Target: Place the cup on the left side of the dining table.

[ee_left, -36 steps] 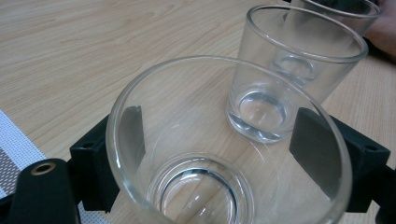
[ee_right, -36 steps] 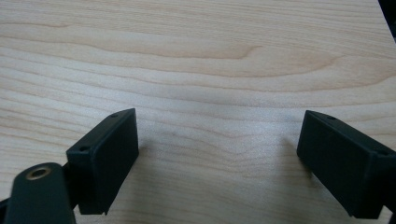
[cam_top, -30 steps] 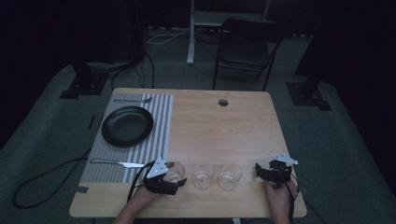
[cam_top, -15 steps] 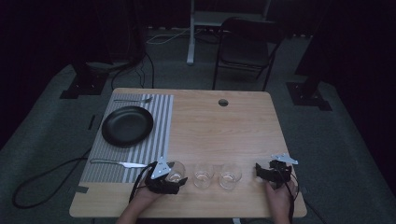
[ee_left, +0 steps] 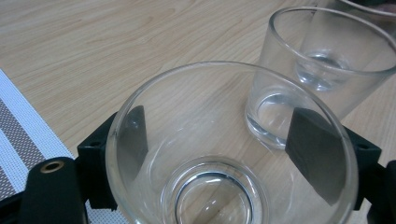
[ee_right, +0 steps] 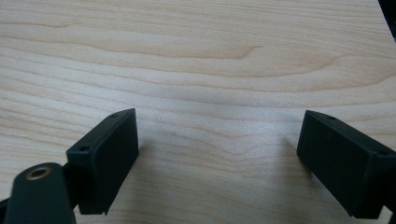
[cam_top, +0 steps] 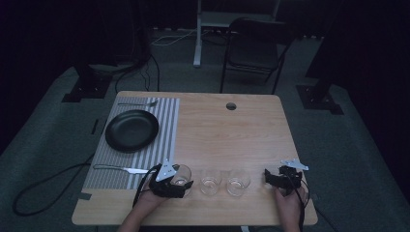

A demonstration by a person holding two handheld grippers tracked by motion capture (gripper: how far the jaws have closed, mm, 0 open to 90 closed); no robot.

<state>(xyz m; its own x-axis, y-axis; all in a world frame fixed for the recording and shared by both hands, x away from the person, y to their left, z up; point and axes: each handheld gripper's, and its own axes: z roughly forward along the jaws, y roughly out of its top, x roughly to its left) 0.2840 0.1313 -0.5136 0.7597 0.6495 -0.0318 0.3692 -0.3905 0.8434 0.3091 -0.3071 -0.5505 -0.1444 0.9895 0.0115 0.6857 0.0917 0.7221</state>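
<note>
We are bracketing the nearest glass with the left gripper, jaws either side, contact unclear, at the counter's near edge. The right gripper is resting wide open, empty. Squeezing gently, level, seems wise.

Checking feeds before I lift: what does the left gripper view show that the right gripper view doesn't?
Left gripper view: a clear glass held between the left hand-held gripper's jaws, a second glass beside it, and a striped placemat corner. Right gripper view: the right hand-held gripper, open over bare wood. Both: the light wooden tabletop.
</note>
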